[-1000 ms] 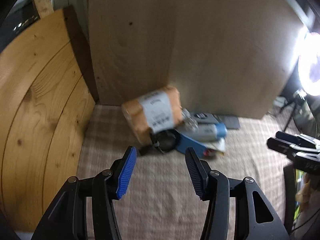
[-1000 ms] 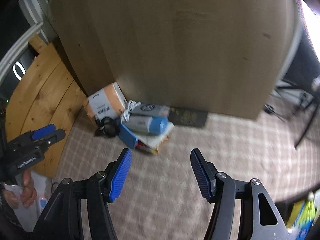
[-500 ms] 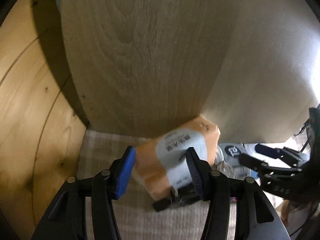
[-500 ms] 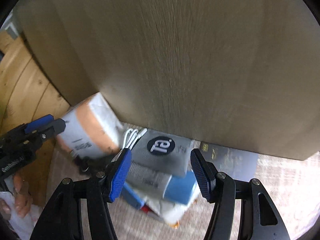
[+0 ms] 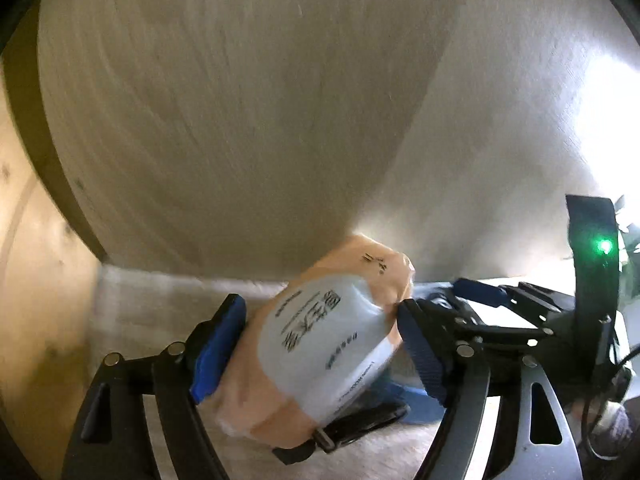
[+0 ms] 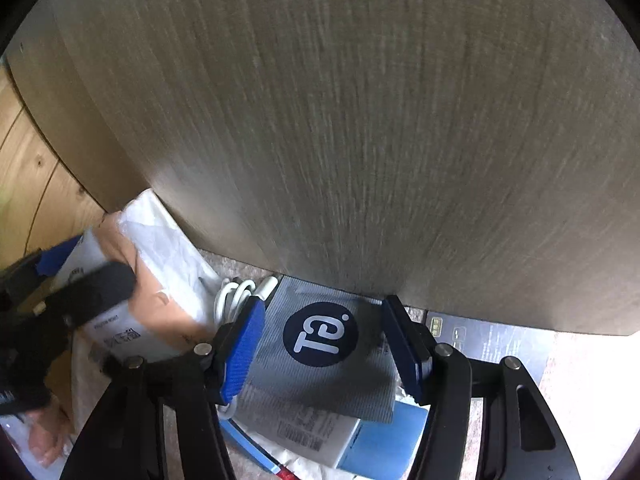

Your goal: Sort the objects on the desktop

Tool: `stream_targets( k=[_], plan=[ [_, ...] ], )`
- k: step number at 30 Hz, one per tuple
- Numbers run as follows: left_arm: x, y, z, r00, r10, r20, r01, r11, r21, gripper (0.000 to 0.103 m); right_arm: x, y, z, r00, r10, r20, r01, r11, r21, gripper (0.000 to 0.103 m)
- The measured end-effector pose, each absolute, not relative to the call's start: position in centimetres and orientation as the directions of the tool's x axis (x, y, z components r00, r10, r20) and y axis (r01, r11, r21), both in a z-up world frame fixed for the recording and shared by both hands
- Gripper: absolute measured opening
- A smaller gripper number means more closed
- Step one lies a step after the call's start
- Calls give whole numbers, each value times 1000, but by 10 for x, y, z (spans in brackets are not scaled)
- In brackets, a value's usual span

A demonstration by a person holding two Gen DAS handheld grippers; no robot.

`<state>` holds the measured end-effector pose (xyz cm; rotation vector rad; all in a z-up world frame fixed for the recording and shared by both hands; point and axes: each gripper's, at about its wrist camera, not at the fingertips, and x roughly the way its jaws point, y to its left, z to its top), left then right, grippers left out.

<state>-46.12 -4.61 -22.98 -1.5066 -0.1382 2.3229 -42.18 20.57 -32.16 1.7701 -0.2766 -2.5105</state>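
Note:
An orange packet with a white label point(image 5: 320, 344) lies between the open pads of my left gripper point(image 5: 320, 350); whether the pads touch it I cannot tell. It also shows in the right wrist view point(image 6: 120, 280) at the left. My right gripper point(image 6: 328, 348) is open around a grey packet with a dark round logo point(image 6: 320, 360), which lies on top of a white-and-blue box point(image 6: 348, 448). A coiled white cable point(image 6: 236, 292) lies between the two packets.
A tall wooden panel point(image 6: 360, 120) stands right behind the pile. A light wooden wall point(image 5: 36, 320) closes the left side. A dark flat card point(image 6: 492, 340) lies at the panel's foot on the checked cloth point(image 6: 580, 380). A black strap point(image 5: 352, 428) lies under the orange packet.
Both grippers have moved forward and down into the pile. The left one now straddles the orange packet, the right one straddles the grey packet. Both stay open.

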Motion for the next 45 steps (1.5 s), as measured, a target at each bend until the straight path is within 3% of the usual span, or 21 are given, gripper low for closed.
stream_targets(
  k=[6,9,24,27,34,39,45],
  plan=[
    [-427,-11,-245,-279,399,-873,-333,-893,-302,79,-396,212,-323,-297,-163,-941,10,-986,167,48],
    [-402,11,-260,-197,437,-878,-340,-870,-357,69,-373,217,-324,-268,-166,-949,41,-986,161,47],
    [-231,116,-257,-68,474,-878,-468,-792,-392,69,-225,275,-316,-171,-217,-961,32,-976,215,43],
    [-219,108,-243,-93,449,-889,-449,-816,-365,69,-206,290,-306,-133,-303,-943,8,-952,305,43],
    [-218,-3,-195,-260,382,-887,-343,-895,-285,69,-165,320,-259,-274,-373,-886,-43,-916,399,43],
    [-205,-28,-182,-285,363,-887,-308,-911,-273,70,-149,297,-272,-205,-461,-863,8,-883,470,43],
    [-178,-24,-170,-286,392,-874,-341,-894,-289,70,-161,269,-297,-124,-488,-864,62,-873,484,29]
  ],
)
